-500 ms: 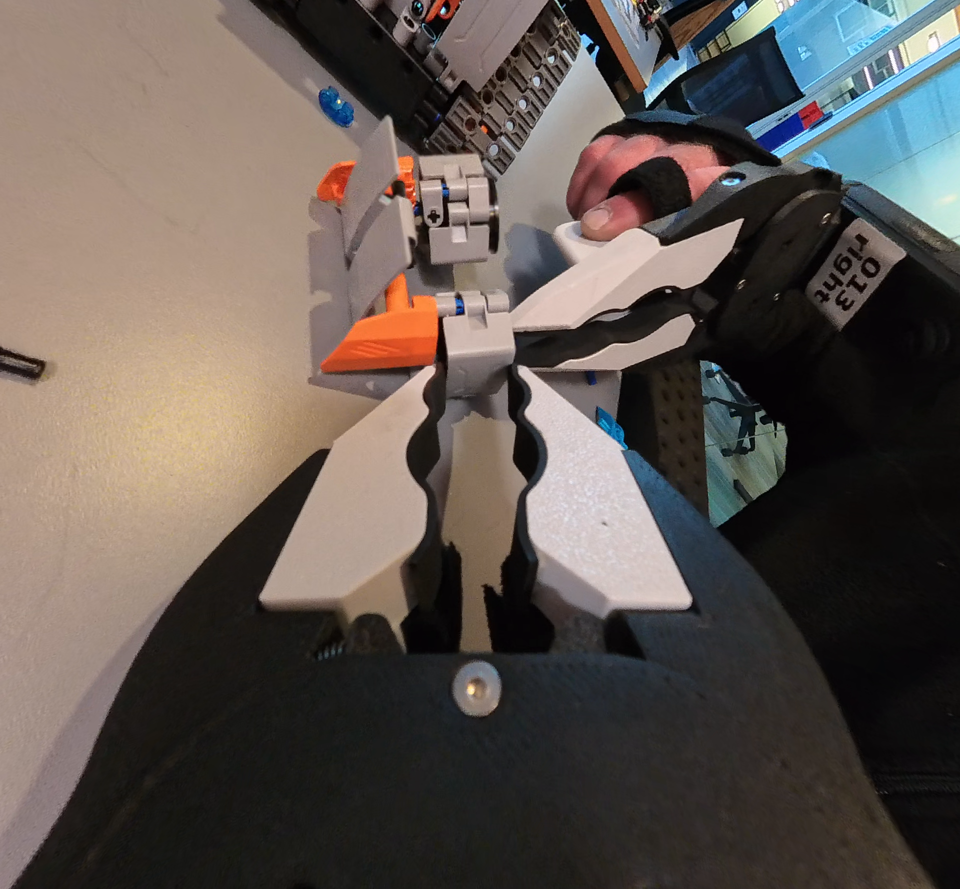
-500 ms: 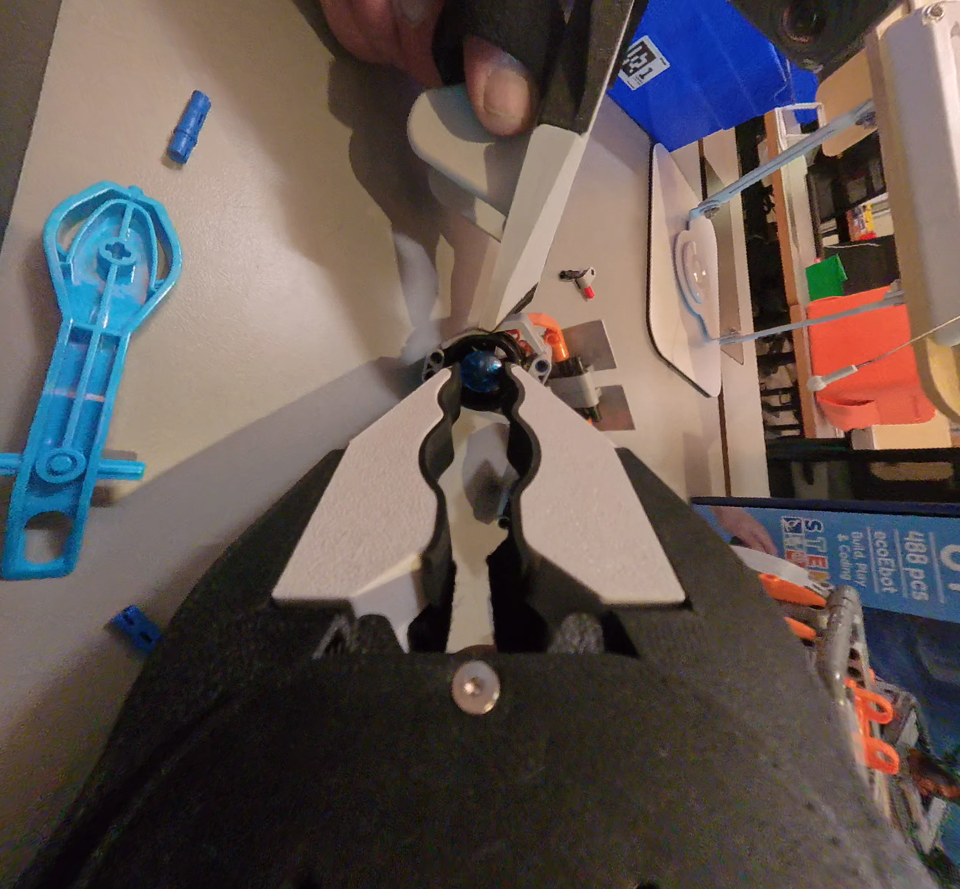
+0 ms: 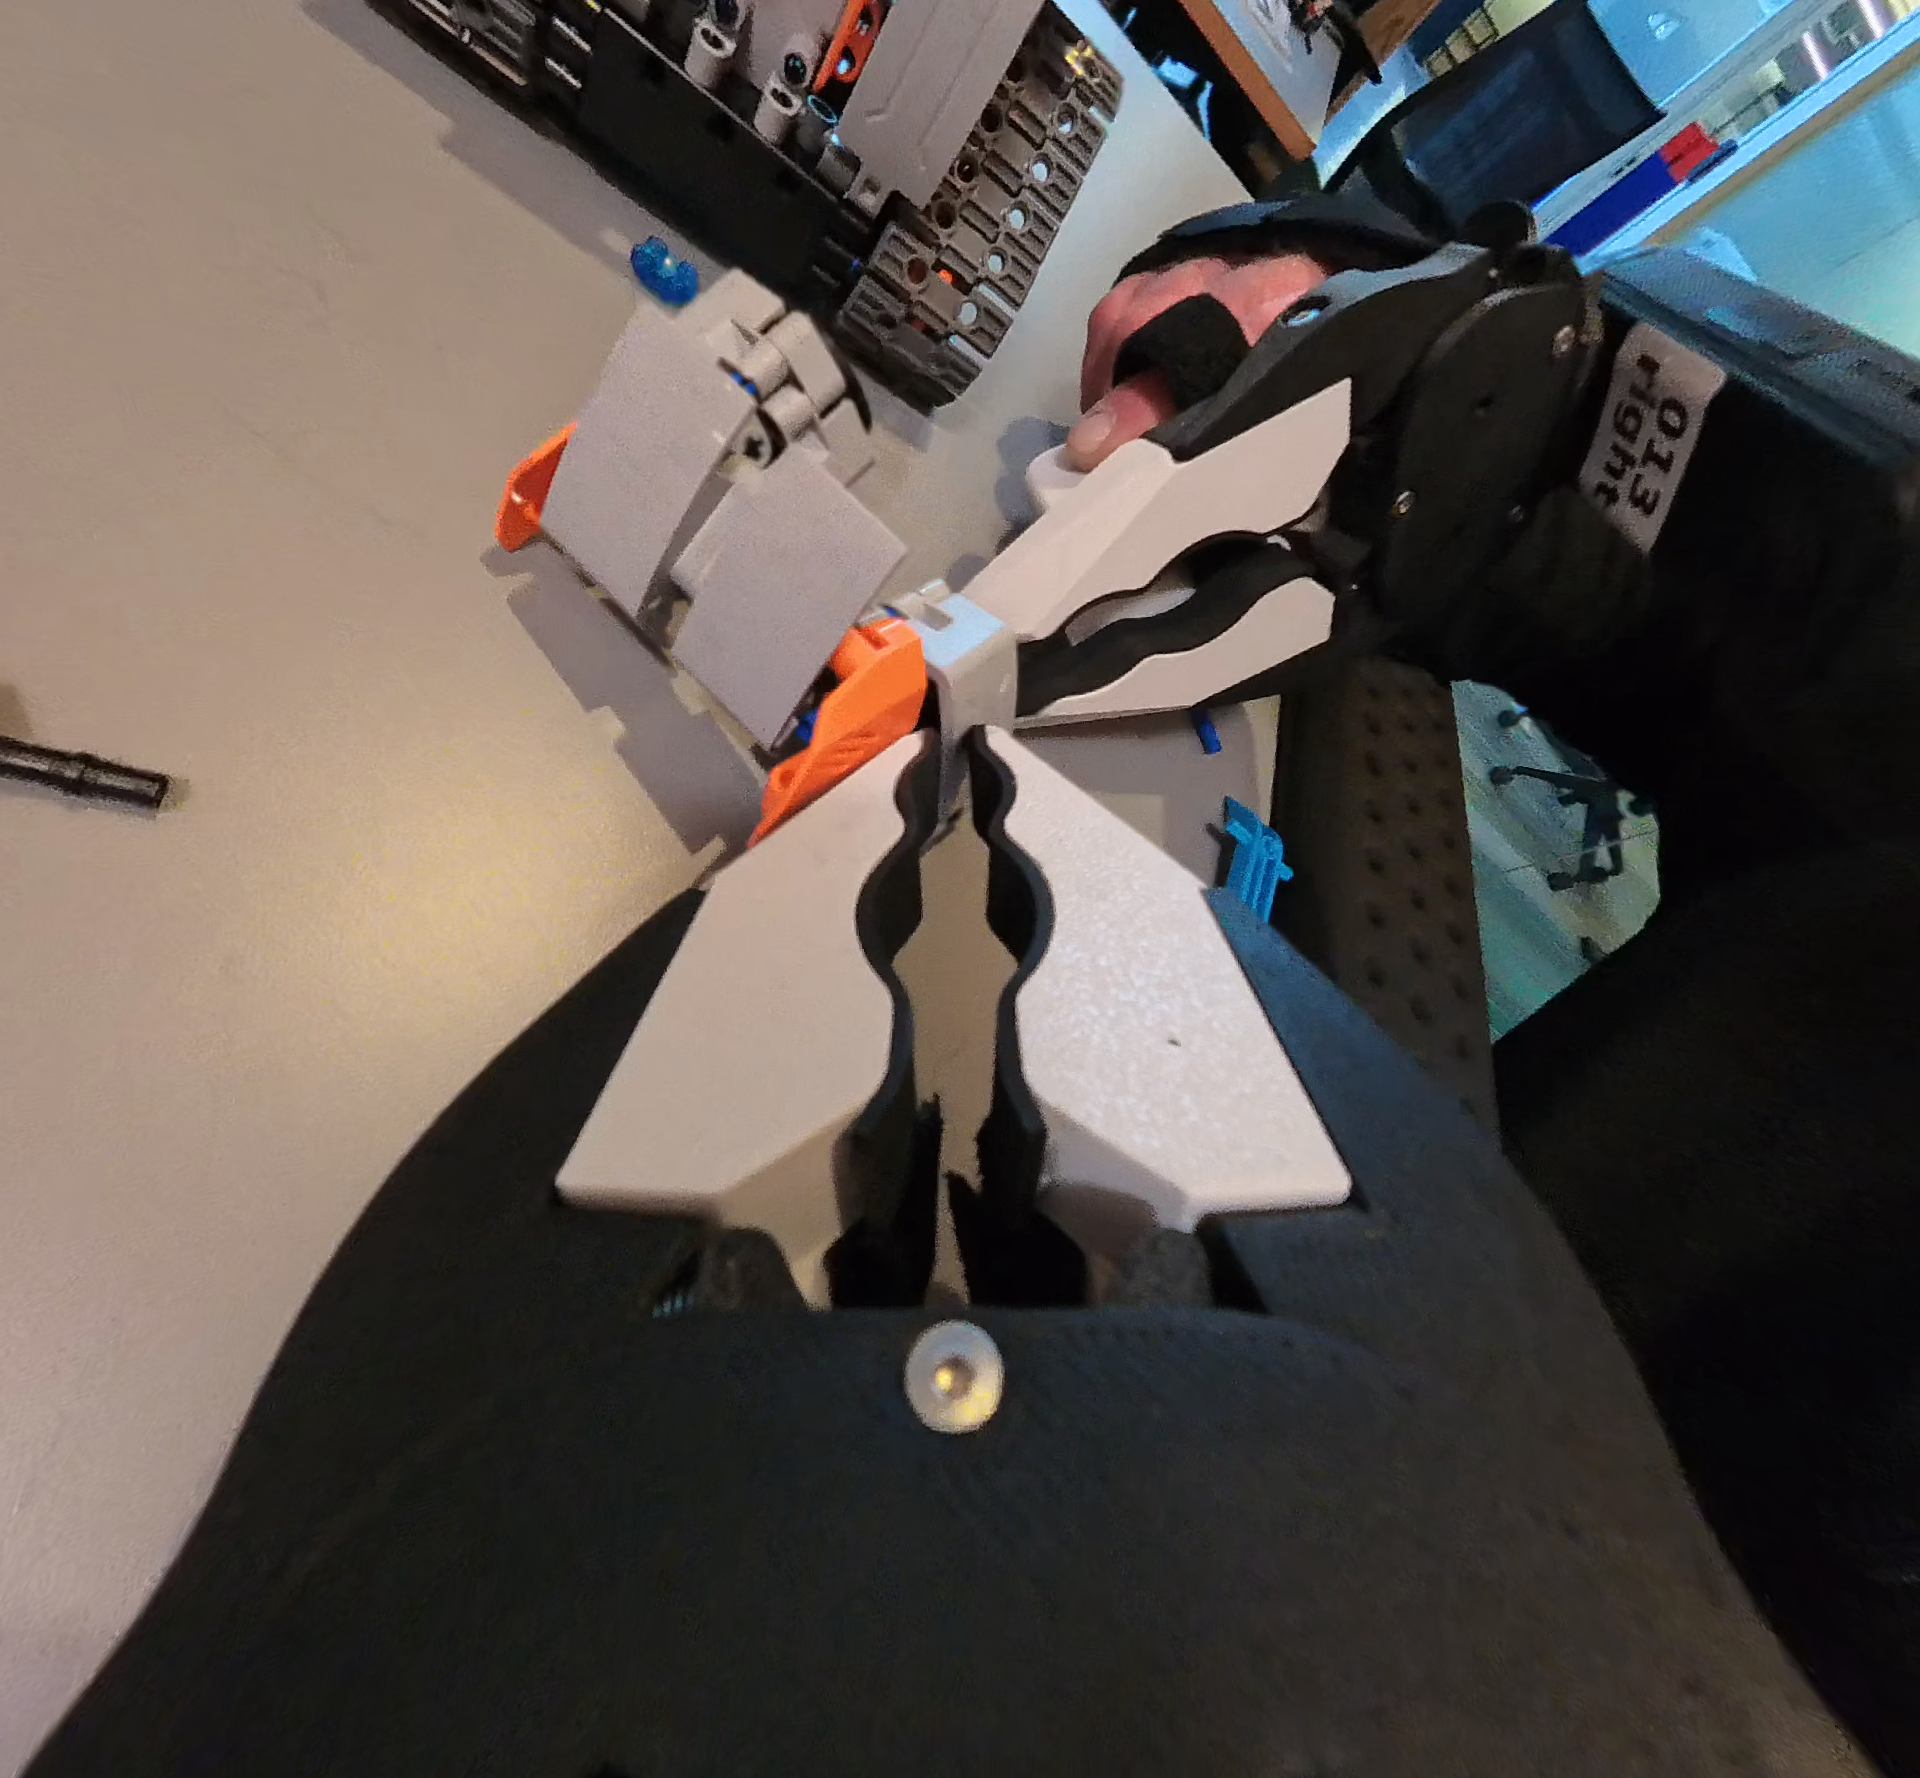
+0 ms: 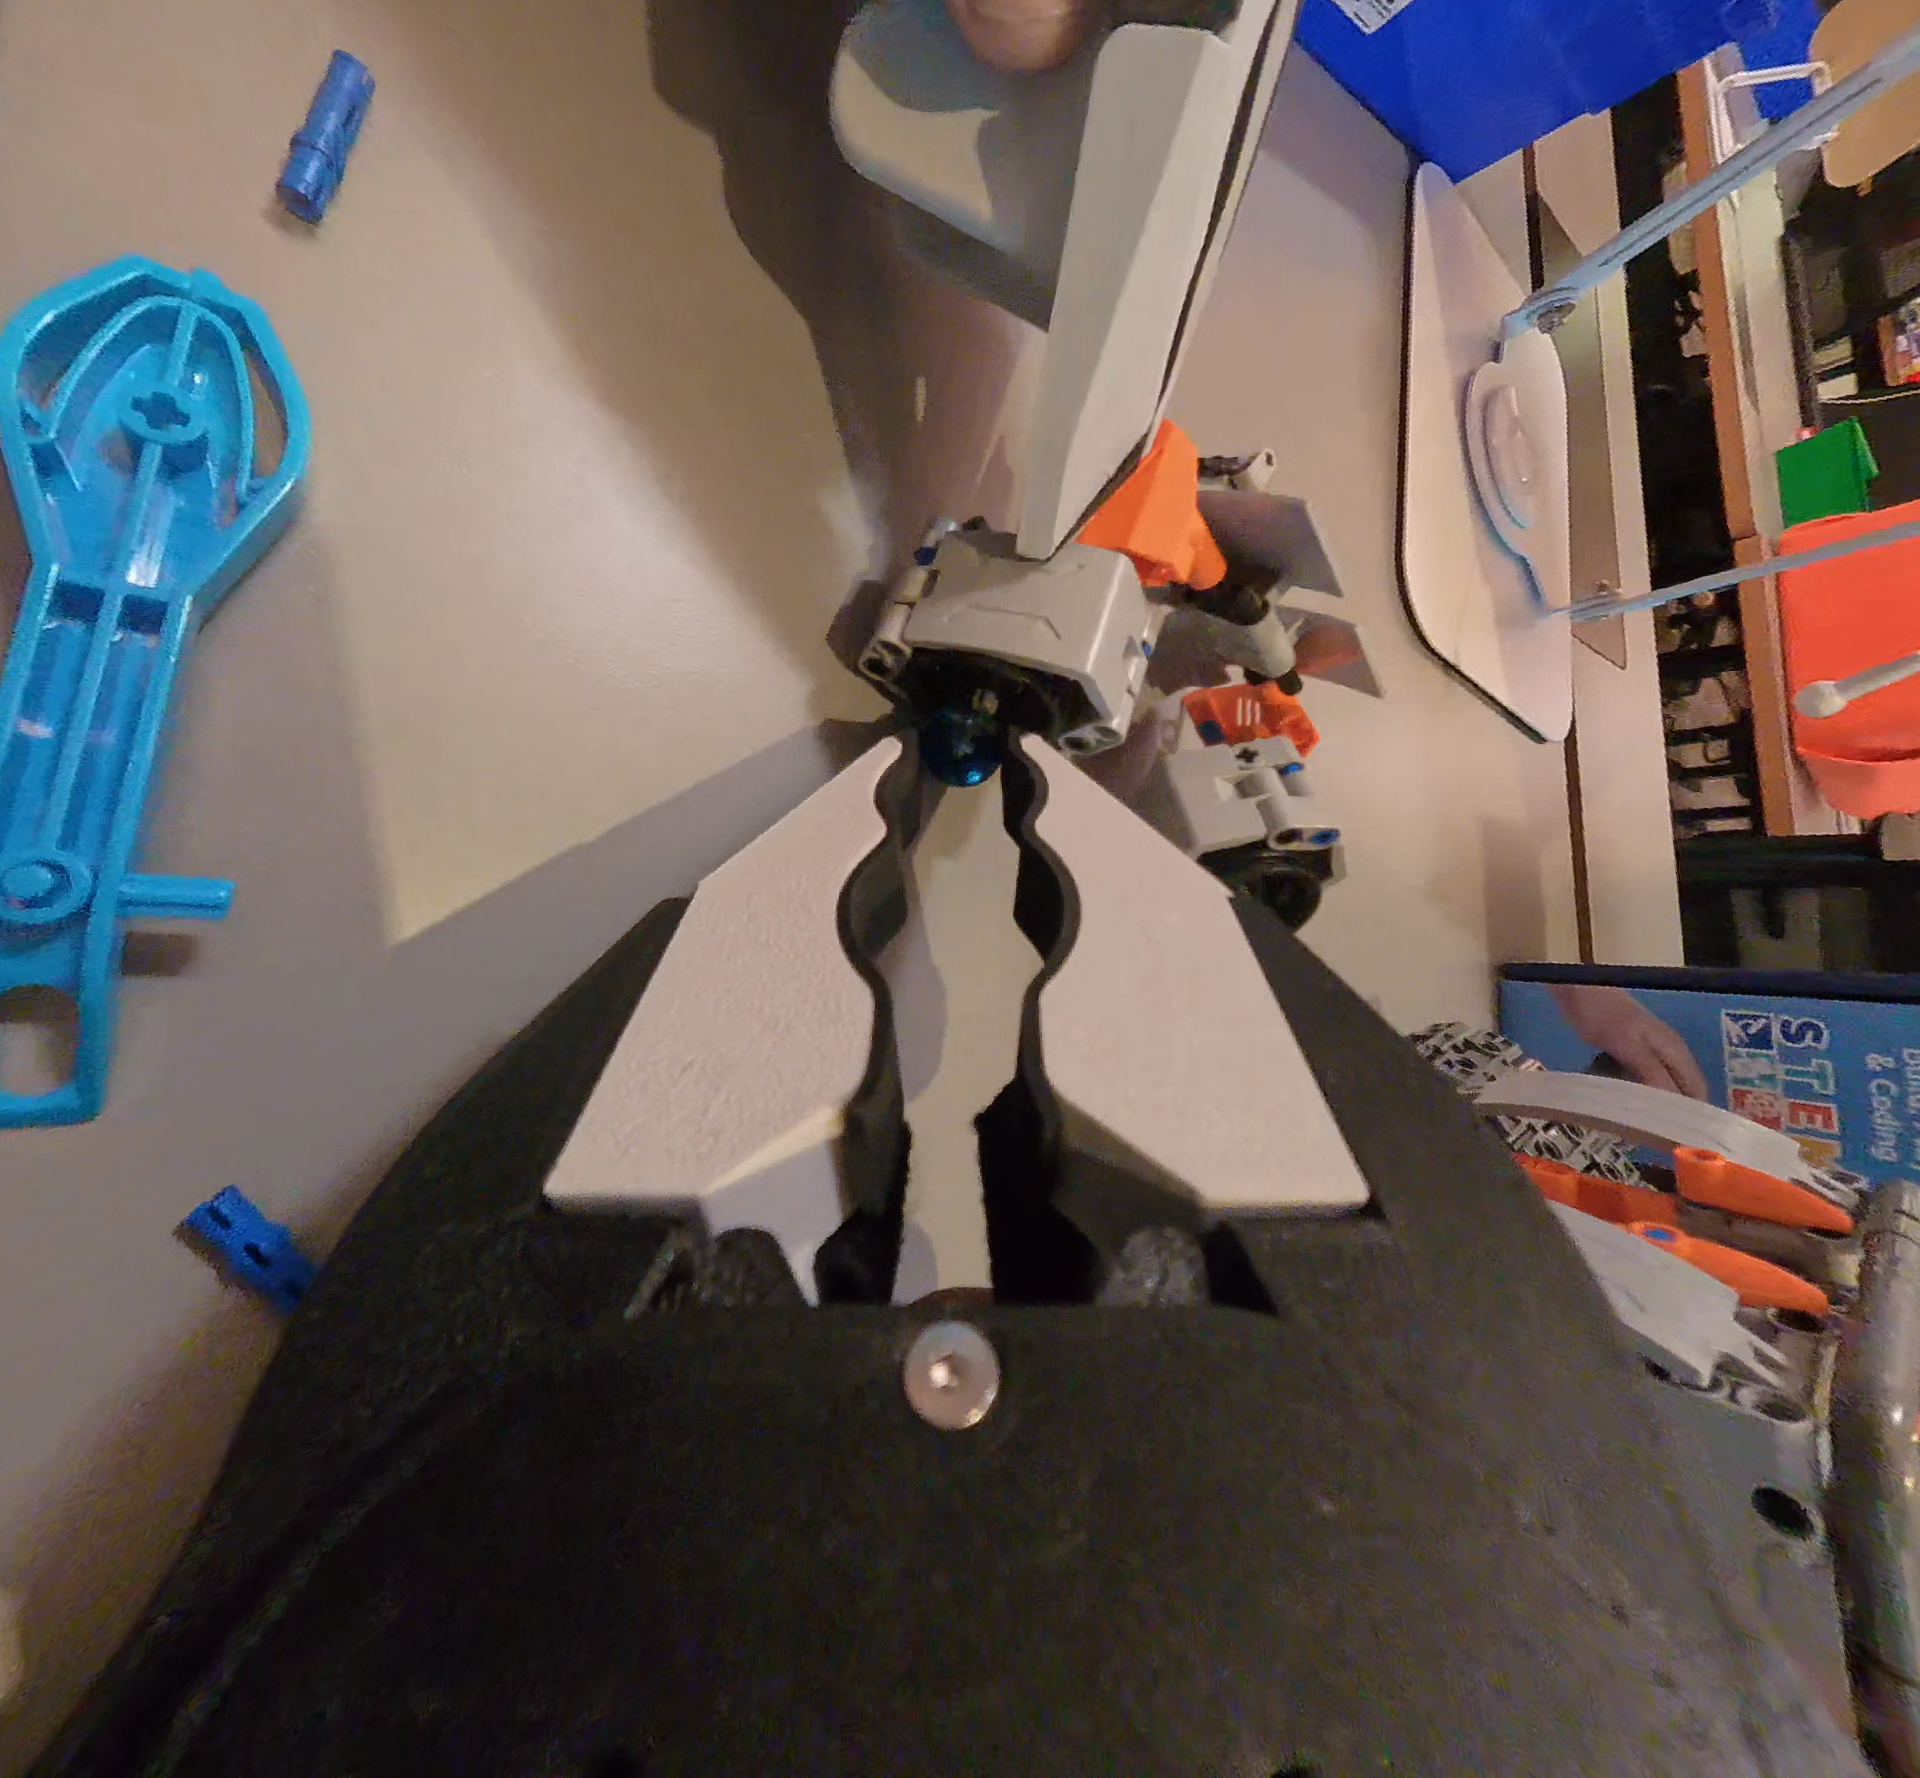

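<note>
We see a beige table [image 3: 260, 585] carrying a large grey tracked model [image 3: 790, 66] at its far side, with a small blue stud [image 3: 663, 270] and a black pin [image 3: 83, 778] nearby. We also find a light-blue plastic tool [image 4: 114, 648], two blue connector pins [image 4: 324, 133] [image 4: 244, 1245] and a printed box [image 4: 1787, 1074] lying on it

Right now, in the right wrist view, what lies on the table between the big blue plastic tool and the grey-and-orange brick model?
Nothing: bare table separates the blue tool from the brick model. The blue pin lies further up, off that stretch.
</note>
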Tool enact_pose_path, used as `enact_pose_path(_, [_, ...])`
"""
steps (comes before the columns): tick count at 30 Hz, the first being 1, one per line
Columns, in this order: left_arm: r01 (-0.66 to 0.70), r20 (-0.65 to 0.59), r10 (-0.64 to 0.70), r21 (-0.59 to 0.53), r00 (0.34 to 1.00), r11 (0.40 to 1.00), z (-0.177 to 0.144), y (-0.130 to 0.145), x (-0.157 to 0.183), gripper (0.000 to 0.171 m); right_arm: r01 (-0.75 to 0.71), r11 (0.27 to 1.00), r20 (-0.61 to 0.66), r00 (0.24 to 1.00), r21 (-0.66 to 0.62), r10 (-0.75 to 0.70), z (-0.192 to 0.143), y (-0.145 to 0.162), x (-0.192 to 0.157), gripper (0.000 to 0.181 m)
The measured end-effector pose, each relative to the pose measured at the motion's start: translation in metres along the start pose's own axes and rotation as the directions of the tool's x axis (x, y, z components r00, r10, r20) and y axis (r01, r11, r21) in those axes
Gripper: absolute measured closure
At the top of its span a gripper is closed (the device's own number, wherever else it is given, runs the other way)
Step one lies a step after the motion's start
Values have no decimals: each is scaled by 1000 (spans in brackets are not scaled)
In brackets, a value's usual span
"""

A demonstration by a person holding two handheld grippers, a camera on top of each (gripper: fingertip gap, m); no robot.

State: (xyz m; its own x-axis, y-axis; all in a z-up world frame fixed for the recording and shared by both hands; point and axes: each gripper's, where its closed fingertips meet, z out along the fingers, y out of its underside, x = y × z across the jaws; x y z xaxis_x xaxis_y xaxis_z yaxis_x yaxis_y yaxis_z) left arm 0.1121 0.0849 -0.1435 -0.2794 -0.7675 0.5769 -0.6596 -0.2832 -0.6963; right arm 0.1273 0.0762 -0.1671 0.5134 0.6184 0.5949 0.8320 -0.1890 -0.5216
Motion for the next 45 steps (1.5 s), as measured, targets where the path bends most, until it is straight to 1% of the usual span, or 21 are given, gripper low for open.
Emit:
enact_pose_path(2, [-15,-9,15,-35,1000,999,-1,6,2,163,-11,1000,21,1000,3,11,-2,-1,-2,169])
enact_pose_path(6, [-119,38,124,-102,992,988,-12,17,5,148,-63,998,65,996,9,62,-6,2,-3,169])
enact_pose_path(8, [-201,94,214,-130,972,971,-21,21,3,138,-77,997,77,994,9,76,-8,2,-3,168])
enact_pose_path(10, [-350,149,377,-179,914,919,-31,23,5,134,-92,996,101,991,16,89,-9,1,-6,168])
enact_pose_path(11, [-478,193,514,-205,836,854,-36,18,6,133,-91,996,107,990,18,89,-9,1,-6,168])
enact_pose_path(13, [-705,227,772,-314,594,635,-37,11,12,124,-88,996,111,990,28,85,-10,-2,-7,168])
enact_pose_path(14, [-764,224,856,-386,466,517,-34,8,12,116,-90,995,108,990,31,87,-10,-3,-6,168])
enact_pose_path(15, [-800,185,912,-438,367,411,-27,8,13,110,-96,995,107,990,31,92,-11,-3,-6,168])
enact_pose_path(16, [-808,159,943,-485,293,333,-20,7,11,106,-106,994,107,989,33,102,-11,-3,-5,168])
enact_pose_path(17, [-801,121,961,-533,247,273,-14,9,7,104,-120,992,110,987,36,115,-12,-3,-5,168])
enact_pose_path(19, [-787,67,975,-580,210,210,-4,10,-3,102,-148,987,120,983,54,141,-14,-4,-3,168])
enact_pose_path(22, [-774,27,966,-592,258,224,6,13,-12,107,-174,982,139,977,68,164,-15,-6,-4,168])
enact_pose_path(23, [-773,6,955,-586,296,244,8,16,-11,114,-183,981,149,974,70,171,-15,-6,-5,168])
enact_pose_path(25, [-759,15,934,-578,357,300,11,15,-13,116,-197,978,167,969,72,183,-14,-6,-6,169])
enact_pose_path(28, [-754,35,915,-555,401,352,13,11,-15,120,-230,969,185,960,86,212,-14,-7,-6,169])
enact_pose_path(30, [-766,63,917,-528,395,366,14,10,-16,120,-268,958,190,951,105,245,-17,-9,-2,168])
enact_pose_path(33, [-768,135,884,-448,448,458,14,5,-15,121,-351,925,205,925,145,318,-22,-13,6,168])
enact_pose_path(36, [-757,204,819,-314,536,573,11,-5,-6,122,-447,872,249,884,201,396,-28,-20,13,169])
enact_pose_path(39, [-738,233,752,-164,616,655,5,-16,7,122,-532,806,298,838,259,457,-35,-28,21,169])
enact_pose_path(42, [-708,217,704,-72,676,703,5,-19,16,122,-579,757,329,809,302,487,-40,-33,27,169])
enact_pose_path(45, [-680,197,669,-12,717,733,6,-20,21,122,-589,744,342,802,314,490,-40,-34,26,169])
